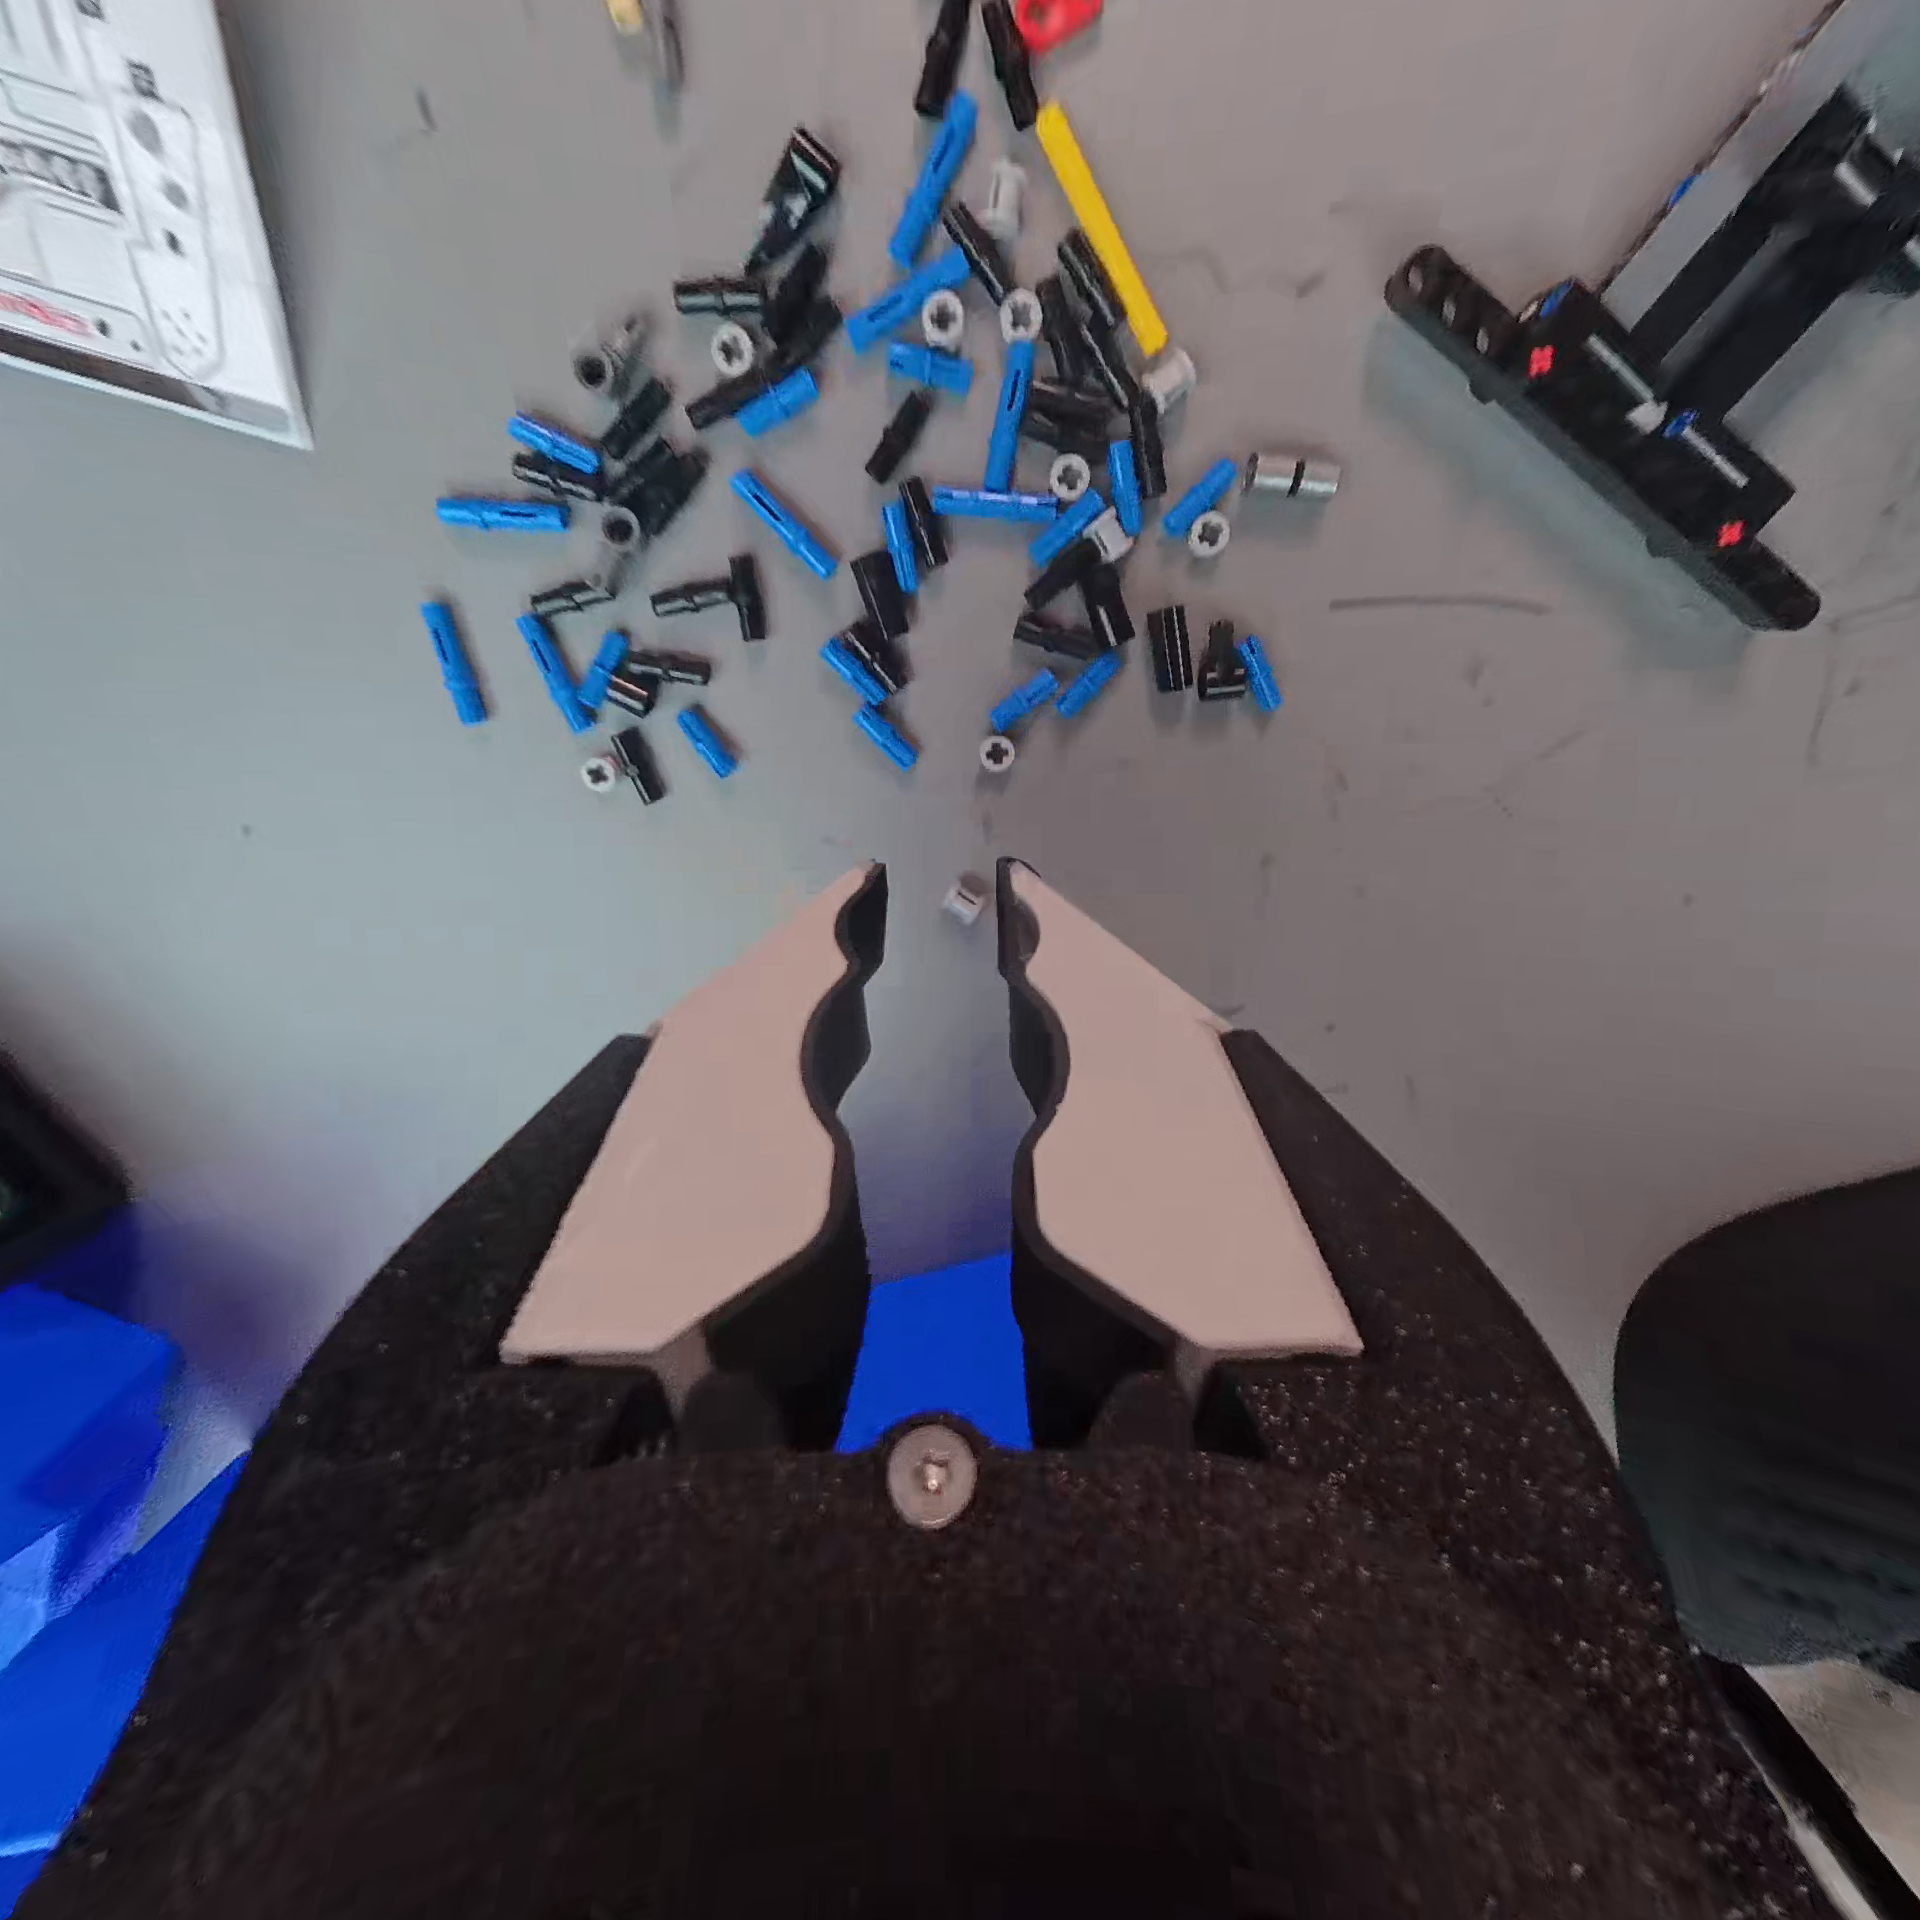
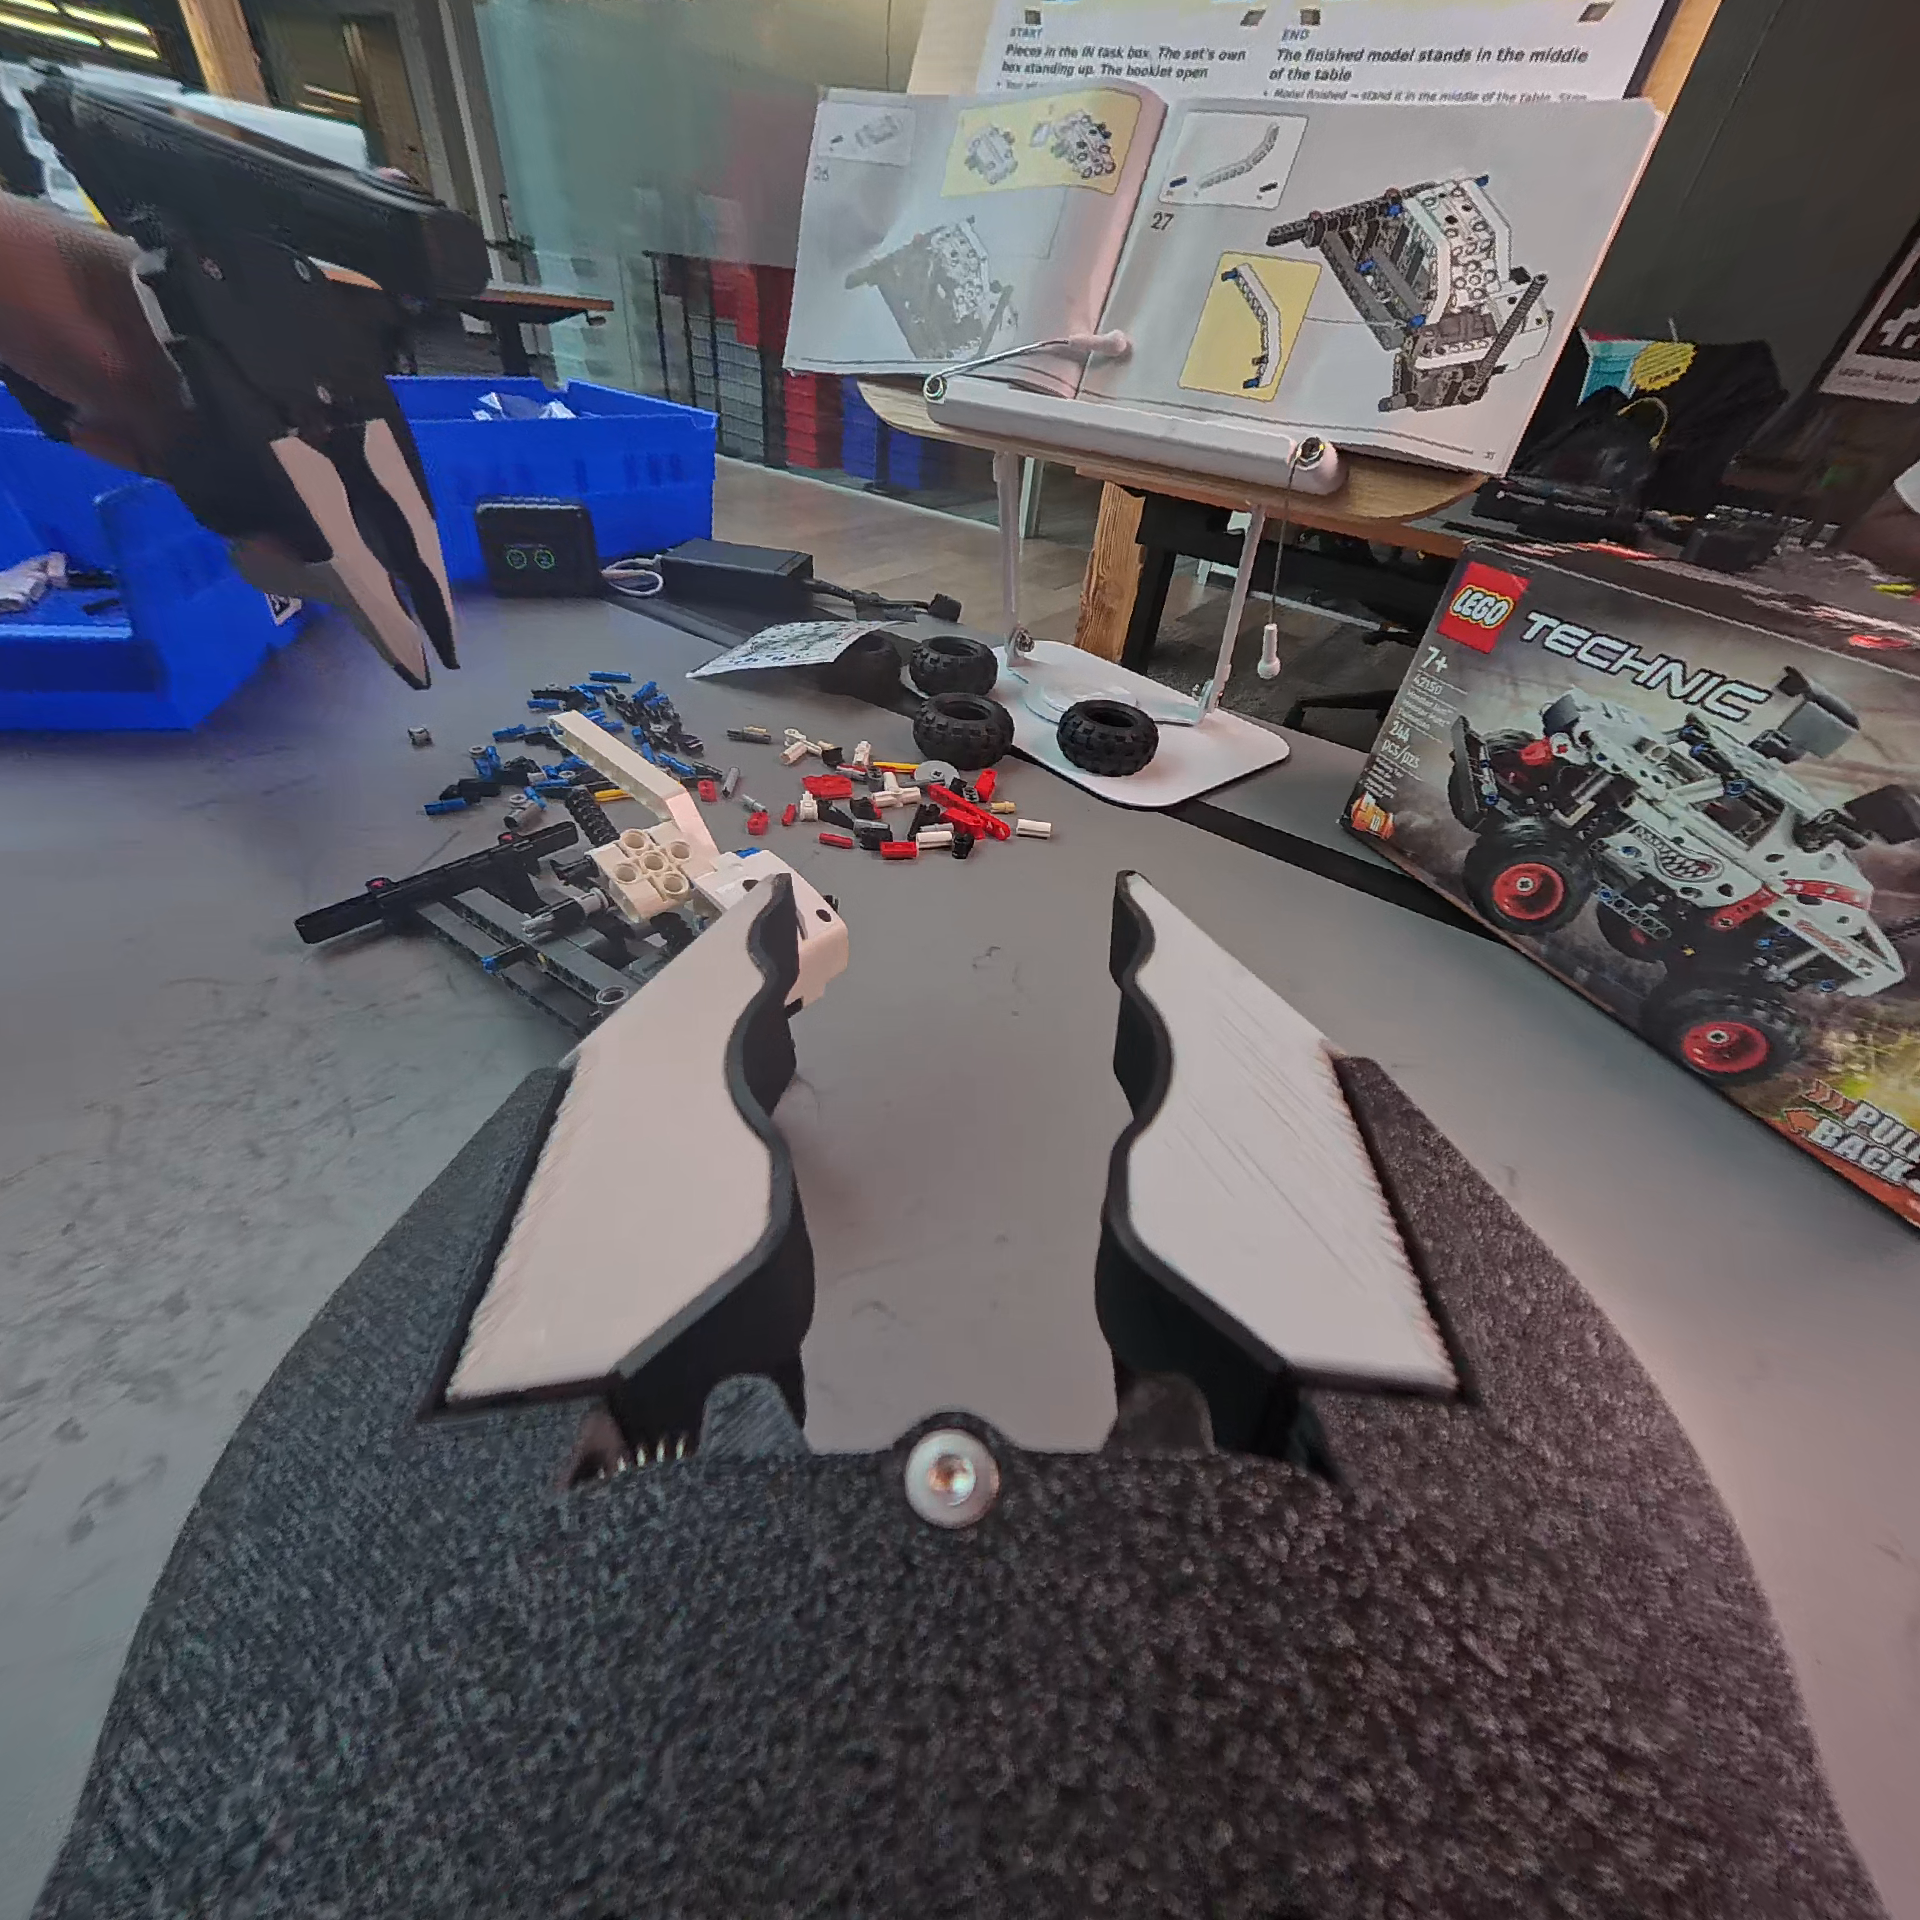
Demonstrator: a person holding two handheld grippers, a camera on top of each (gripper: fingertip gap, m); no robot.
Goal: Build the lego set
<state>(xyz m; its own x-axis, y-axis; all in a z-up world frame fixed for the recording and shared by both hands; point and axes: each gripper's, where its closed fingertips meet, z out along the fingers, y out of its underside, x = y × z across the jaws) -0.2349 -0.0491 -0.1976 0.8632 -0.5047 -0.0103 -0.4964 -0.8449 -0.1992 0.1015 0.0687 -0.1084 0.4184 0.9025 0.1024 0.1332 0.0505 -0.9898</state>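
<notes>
While the left gripper (image 1: pixel 941 902) hangs slightly spread over a tiny grey bush (image 1: pixel 966 898) and the right gripper (image 2: pixel 954 914) gapes empty, the half-built black-and-white chassis (image 2: pixel 582 894) lies flat on the table (image 2: pixel 208 1091), long axis running left-right.

Left gripper (image 1: pixel 941 883) over grey bush (image 1: pixel 966 898)

Printed lettering stands on four things, and its wording is not repeated here. The set's box (image 2: pixel 1662 831), at the right on the table (image 2: pixel 1039 987), carries a logo, a large title and small figures. The open instruction booklet (image 2: pixel 1247 260) on its stand (image 2: pixel 1122 426) bears step numbers. A white sheet (image 2: pixel 1299 52) behind it holds lines of text. In the left wrist view, a printed page (image 1: pixel 125 208) lies too blurred to read.
</notes>
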